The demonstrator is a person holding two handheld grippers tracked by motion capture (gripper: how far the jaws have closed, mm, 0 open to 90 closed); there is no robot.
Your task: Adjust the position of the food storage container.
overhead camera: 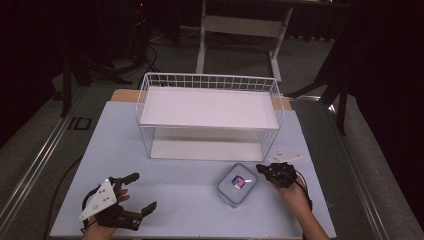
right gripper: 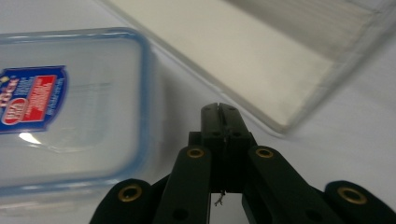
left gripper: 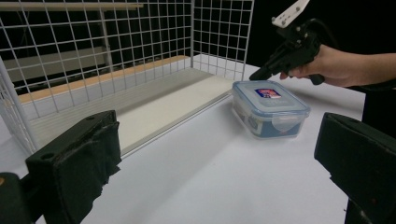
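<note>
A clear plastic food box (overhead camera: pixel 237 184) with a blue-rimmed lid and a red-and-blue label lies on the white table, in front of the wire shelf rack (overhead camera: pixel 210 116). My right gripper (overhead camera: pixel 261 168) hovers just right of the box's far corner, jaws shut with nothing between them; in the right gripper view its tip (right gripper: pixel 220 110) sits beside the box (right gripper: pixel 70 112). My left gripper (overhead camera: pixel 141 191) rests near the front left of the table, jaws wide open and empty. The left gripper view looks across at the box (left gripper: pixel 269 108) and the right gripper (left gripper: pixel 261 73).
The white wire rack has a white shelf board on top and a lower board (left gripper: pixel 154 105) at table level. The table's front edge (overhead camera: pixel 190 236) lies close to both hands. Dark floor, cables and a desk frame (overhead camera: pixel 240 30) lie beyond.
</note>
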